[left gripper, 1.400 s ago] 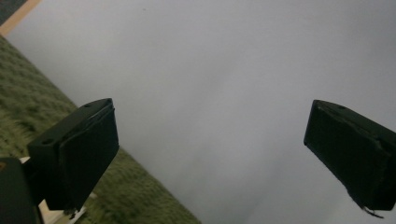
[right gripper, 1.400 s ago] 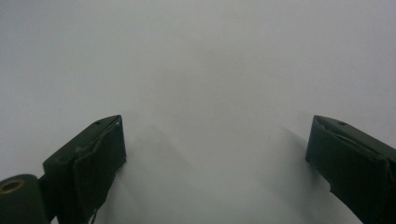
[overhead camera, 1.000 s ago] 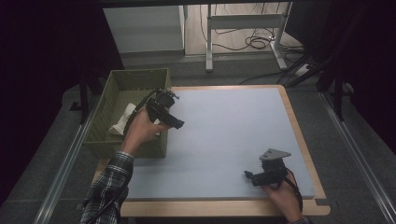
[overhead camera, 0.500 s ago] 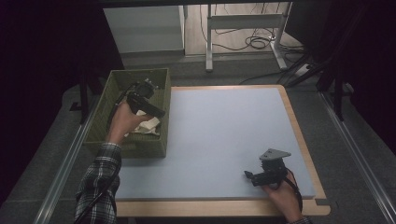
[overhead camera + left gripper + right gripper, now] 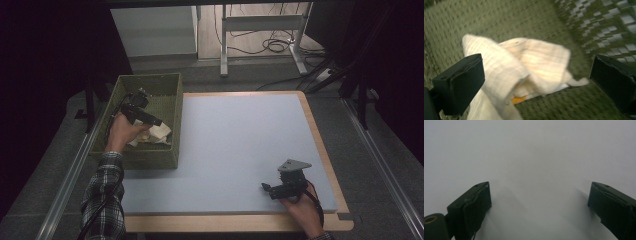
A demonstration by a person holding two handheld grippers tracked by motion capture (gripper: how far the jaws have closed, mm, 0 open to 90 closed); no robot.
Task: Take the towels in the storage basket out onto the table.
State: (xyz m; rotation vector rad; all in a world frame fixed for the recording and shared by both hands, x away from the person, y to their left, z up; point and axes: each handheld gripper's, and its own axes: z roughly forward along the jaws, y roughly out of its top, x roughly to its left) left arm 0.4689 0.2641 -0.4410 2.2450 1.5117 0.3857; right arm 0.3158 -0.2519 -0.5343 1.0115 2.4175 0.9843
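Nearest the front edge of the table (image 5: 235, 222), close to its right corner, the right gripper (image 5: 269, 188) rests on the smooth, pale blue mat (image 5: 240, 145). A hand is wrapped around its back end. In the right gripper view its two black jaws stand wide apart with nothing but flat mat between them.

A checked sleeve (image 5: 102, 197) comes in at the bottom left and is cut off by the picture's edge.

Farther back, at the left edge of the mat, stands a green woven basket (image 5: 150, 156) with straight walls. The left gripper (image 5: 156, 121) is inside it, pointing toward the right wall. Just below its tip lies a soft cream cloth (image 5: 159, 134), crumpled and folded over itself. The hand hides part of the cloth.

In the left gripper view (image 5: 536, 80) the picture is blurry. The jaws are spread open on either side of the cloth and are not squeezing it. Something small and orange (image 5: 518, 100) peeks out from under a fold; it may be another layer, but I cannot tell.
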